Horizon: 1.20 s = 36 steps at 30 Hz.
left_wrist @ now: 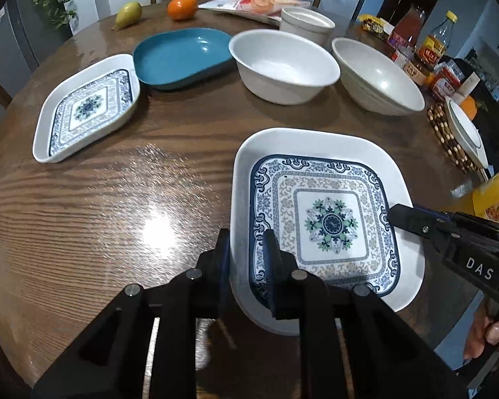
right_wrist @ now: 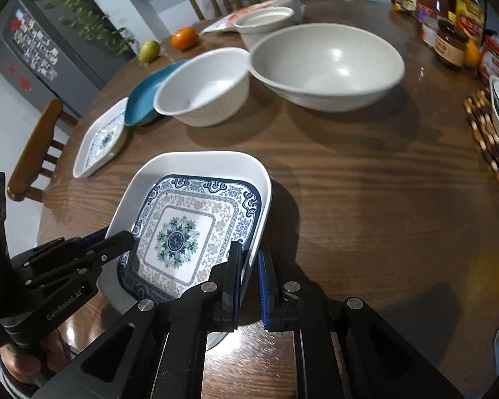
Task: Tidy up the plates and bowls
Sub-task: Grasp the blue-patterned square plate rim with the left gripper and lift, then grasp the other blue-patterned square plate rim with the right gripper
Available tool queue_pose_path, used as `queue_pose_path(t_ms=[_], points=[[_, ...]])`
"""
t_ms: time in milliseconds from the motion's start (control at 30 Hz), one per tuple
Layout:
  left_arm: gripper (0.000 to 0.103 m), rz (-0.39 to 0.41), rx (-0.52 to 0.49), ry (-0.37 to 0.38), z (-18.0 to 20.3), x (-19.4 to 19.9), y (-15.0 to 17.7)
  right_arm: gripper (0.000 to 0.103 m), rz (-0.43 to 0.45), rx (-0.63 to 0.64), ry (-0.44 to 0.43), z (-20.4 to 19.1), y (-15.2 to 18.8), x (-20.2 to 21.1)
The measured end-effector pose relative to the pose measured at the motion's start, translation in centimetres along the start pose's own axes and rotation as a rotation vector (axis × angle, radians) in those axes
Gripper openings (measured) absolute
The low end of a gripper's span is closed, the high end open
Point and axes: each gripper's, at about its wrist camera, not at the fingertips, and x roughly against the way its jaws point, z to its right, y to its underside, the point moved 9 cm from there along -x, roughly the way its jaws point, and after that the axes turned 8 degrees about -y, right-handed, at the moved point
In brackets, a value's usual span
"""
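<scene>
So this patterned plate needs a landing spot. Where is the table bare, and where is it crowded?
Bare wood lies left of the held plate, below the small patterned plate, and between the held plate and the beaded trivet. The far side is crowded: blue dish, white bowl, grey bowl, jars.

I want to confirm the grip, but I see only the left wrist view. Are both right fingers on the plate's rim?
Observer: Yes. The right wrist view shows the right gripper shut on the rim of the large patterned square plate, with one finger inside and one outside.
Operator: Thank you. Can you see the hand that holds the left gripper?
Observer: Yes. That hand shows at the bottom left, closed around the handle of the left gripper.
</scene>
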Motion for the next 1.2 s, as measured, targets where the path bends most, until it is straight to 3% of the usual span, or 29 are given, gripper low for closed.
queue_pose_path(t_ms=[100,200,267,333,433,500,700,833,1033,1200], points=[[0.017,-0.001,-0.002,-0.003,0.4,-0.1,0.1,0.011,-0.013,-0.003,0.007,0.6,0.6,-0.4],[0.026,0.012,-0.008,-0.022,0.5,0.2,0.0,0.014,-0.022,-0.014,0.019,1.1,0.9,-0.7],[0.038,0.033,0.000,-0.031,0.3,0.9,-0.3,0.015,-0.001,-0.001,0.035,1.1,0.7,0.0],[0.057,0.064,0.015,-0.045,-0.3,2.0,-0.7,0.020,0.030,0.020,0.040,0.9,0.3,1.0],[0.074,0.100,0.040,-0.076,-1.4,3.5,-1.3,0.038,0.071,0.029,0.026,0.6,-0.2,2.4],[0.077,0.123,0.055,-0.089,-1.8,4.5,-1.5,0.047,0.092,0.035,0.014,0.3,-0.4,3.1],[0.085,0.158,0.083,-0.124,-2.1,6.6,-1.3,0.048,0.127,0.084,-0.058,-1.5,-0.2,5.3],[0.099,0.174,0.092,-0.156,-1.9,7.7,-0.7,0.049,0.154,0.122,-0.102,-2.9,0.1,6.8],[0.102,0.196,0.103,-0.198,-2.1,8.9,-0.2,0.050,0.177,0.174,-0.127,-4.0,0.3,8.0],[0.102,0.203,0.138,-0.218,-3.3,9.8,0.2,0.076,0.183,0.191,-0.153,-5.0,0.3,8.2]])
